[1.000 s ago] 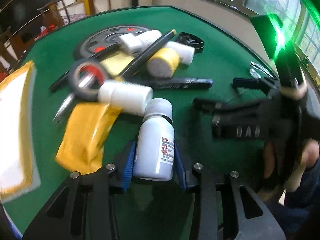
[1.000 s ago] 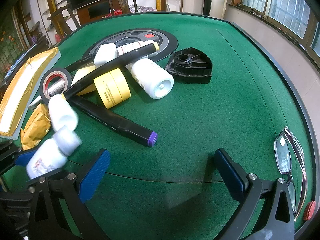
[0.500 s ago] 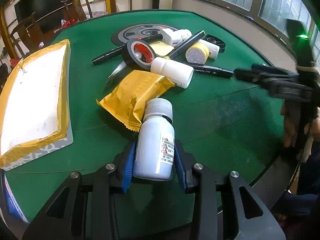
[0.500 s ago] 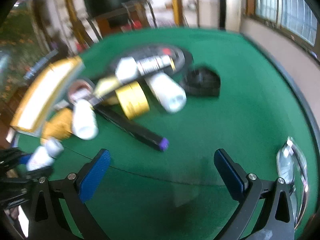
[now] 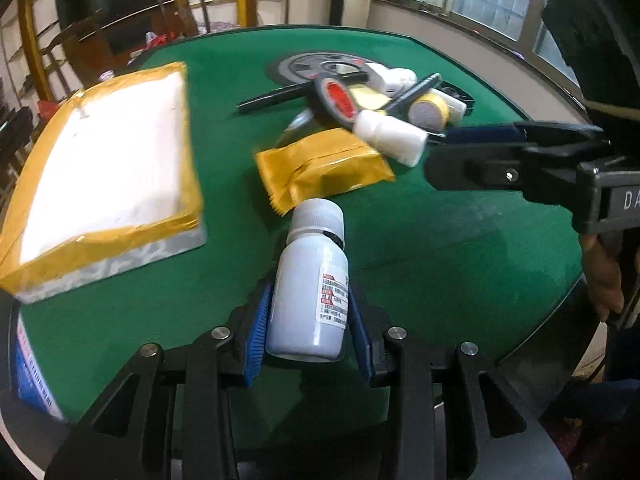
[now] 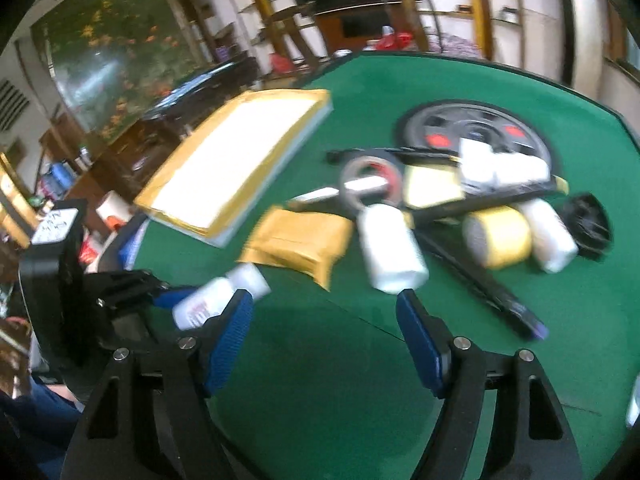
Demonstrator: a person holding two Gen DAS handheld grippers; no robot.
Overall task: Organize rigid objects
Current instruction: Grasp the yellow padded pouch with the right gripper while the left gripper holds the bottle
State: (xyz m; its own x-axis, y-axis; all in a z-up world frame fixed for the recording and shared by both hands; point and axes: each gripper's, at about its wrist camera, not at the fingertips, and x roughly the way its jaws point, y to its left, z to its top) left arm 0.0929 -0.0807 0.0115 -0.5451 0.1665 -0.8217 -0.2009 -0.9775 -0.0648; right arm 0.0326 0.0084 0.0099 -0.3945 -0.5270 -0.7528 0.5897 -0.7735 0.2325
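Surface: green felt table point(image 5: 432, 280) with a dark rim, chairs and shelves behind it; we use the round grey disc point(image 5: 316, 66) set in the felt's middle as our landmark.
Left gripper point(image 5: 310, 320): we see its blue pads pressed on both sides of a white plastic bottle with a printed label and a pale screw cap point(image 5: 310, 280), held above the felt on the near side of the disc, cap pointing toward the disc.
Right gripper point(image 6: 324, 324): its jaws are closing and we see only bare felt between them; in the left wrist view it reaches in from the right, nearer than the disc.
Pile: black tape roll with a red core point(image 5: 334, 96), yellow tape roll point(image 5: 428, 110) and a second white bottle lying on its side point(image 5: 390, 138) are heaped with black markers on the disc's near edge.
Pouch: crinkled golden foil packet point(image 5: 324, 166) lies between that pile and the held bottle.
Envelope: large yellow padded mailer with a white face point(image 5: 100, 172) lies well left of the disc.
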